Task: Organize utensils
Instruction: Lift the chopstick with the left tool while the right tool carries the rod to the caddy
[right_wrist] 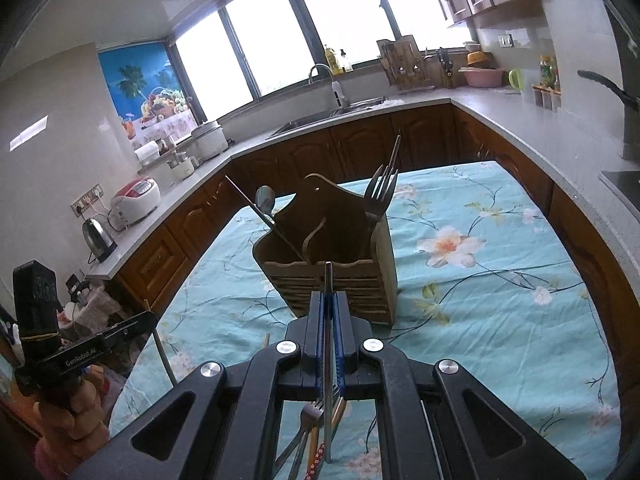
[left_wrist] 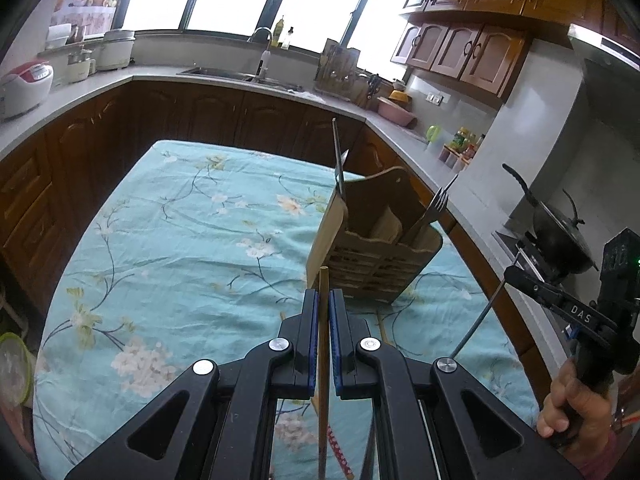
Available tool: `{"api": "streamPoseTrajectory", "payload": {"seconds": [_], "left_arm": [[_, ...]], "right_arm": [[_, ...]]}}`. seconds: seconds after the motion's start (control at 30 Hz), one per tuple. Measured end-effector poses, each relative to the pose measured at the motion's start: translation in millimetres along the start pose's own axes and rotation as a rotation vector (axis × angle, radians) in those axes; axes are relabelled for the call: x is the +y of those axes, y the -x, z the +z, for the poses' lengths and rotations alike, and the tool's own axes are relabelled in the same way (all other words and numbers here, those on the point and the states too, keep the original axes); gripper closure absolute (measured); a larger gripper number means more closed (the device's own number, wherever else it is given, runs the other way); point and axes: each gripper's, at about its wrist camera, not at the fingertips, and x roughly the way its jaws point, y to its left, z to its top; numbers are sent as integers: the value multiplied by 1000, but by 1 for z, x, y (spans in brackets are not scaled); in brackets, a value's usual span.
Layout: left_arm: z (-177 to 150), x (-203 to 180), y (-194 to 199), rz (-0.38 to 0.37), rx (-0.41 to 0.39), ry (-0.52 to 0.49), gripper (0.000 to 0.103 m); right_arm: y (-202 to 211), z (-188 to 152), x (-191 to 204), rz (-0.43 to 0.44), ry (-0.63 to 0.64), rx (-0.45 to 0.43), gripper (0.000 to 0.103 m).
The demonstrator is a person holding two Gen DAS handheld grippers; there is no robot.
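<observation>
left gripper [left_wrist: 323, 300]: jaws clamp a wooden chopstick [left_wrist: 323, 344] upright, ready to drop in | right gripper [right_wrist: 328, 300]: jaws clamp a metal chopstick [right_wrist: 328, 320] likewise | holder [right_wrist: 332, 264] just ahead of both, forks [right_wrist: 382, 192] sorted in its right compartment | spare utensils [right_wrist: 308, 436] below jaws on counter [right_wrist: 500, 300]

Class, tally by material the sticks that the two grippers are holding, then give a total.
Wooden stick: 1, in the left gripper
Metal stick: 1, in the right gripper
Total: 2
</observation>
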Motion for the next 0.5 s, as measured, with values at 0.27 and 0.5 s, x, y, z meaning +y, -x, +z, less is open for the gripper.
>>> {"api": "streamPoseTrajectory", "payload": {"seconds": [0.27, 0.5], "left_arm": [[18, -8, 14, -20, -94, -6, 99], [39, -13, 25, -46, -205, 6, 99]], "right_arm": [[11, 13, 0, -2, -6, -61, 99], [20, 30, 0, -4, -7, -118, 99]]}}
